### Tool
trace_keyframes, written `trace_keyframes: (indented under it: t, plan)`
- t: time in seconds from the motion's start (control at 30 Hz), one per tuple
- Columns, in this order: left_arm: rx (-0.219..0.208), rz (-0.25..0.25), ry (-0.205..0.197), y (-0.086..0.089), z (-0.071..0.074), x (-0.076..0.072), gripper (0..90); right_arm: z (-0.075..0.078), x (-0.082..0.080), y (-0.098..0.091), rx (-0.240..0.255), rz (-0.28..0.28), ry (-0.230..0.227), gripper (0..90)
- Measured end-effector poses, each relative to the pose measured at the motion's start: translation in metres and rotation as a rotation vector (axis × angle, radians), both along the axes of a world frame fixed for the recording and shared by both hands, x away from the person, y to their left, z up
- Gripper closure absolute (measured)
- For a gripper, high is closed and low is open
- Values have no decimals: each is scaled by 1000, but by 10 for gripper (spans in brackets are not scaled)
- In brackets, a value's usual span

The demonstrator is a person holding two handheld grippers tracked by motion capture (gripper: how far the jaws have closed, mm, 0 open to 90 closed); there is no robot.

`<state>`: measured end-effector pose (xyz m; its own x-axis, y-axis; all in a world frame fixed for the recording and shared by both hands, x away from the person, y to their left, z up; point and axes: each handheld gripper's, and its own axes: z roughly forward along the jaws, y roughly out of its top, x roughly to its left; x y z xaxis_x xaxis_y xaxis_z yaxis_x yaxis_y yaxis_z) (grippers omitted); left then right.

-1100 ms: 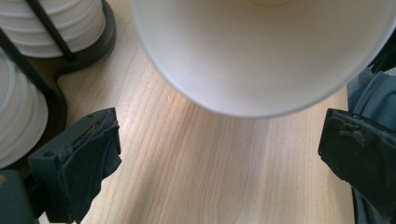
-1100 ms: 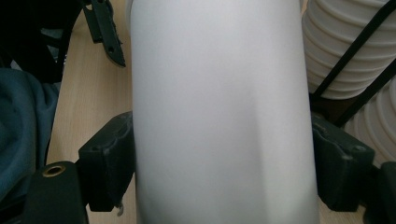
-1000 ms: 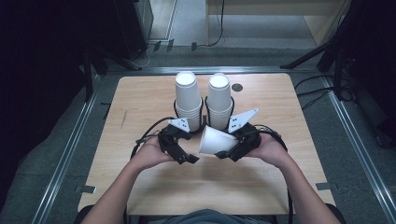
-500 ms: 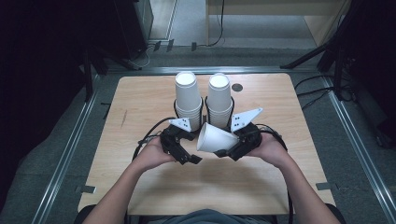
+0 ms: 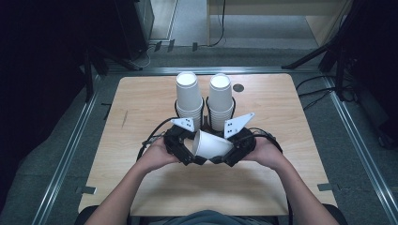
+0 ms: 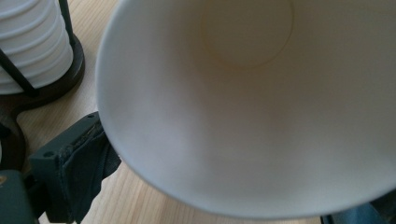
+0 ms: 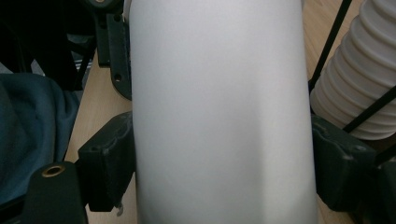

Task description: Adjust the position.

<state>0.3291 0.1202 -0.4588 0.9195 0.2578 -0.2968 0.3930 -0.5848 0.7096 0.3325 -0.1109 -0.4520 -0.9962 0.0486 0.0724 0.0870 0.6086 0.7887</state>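
A white paper cup [image 5: 211, 145] lies on its side between both hands above the wooden table [image 5: 136, 108], its mouth turned to the left. My right gripper [image 5: 224, 154] is shut on the cup's wall [image 7: 219, 116], with a black pad [image 7: 109, 158] pressing on each side. My left gripper [image 5: 187, 151] sits at the cup's mouth. The left gripper view looks straight into the empty cup [image 6: 252, 116], and one black finger [image 6: 74, 177] stands just outside the rim. Whether that finger presses on the rim is unclear.
Two tall stacks of white cups [image 5: 188, 96] [image 5: 220, 98] stand in black wire holders just behind the hands, close to both grippers. A small dark disc [image 5: 238, 87] lies at the back of the table. Dark floor and metal rails surround the table.
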Motion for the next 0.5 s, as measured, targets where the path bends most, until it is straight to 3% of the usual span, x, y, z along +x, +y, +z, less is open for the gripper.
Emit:
trace_keyframes:
  t: [0.17,0.5]
  plan:
    - [-31,-23,14,1,1,0,64,-1,-1,1,-4,2,-3,188]
    - [-15,-13,1,0,2,0,102,-1,-1,2,-13,-1,-15,199]
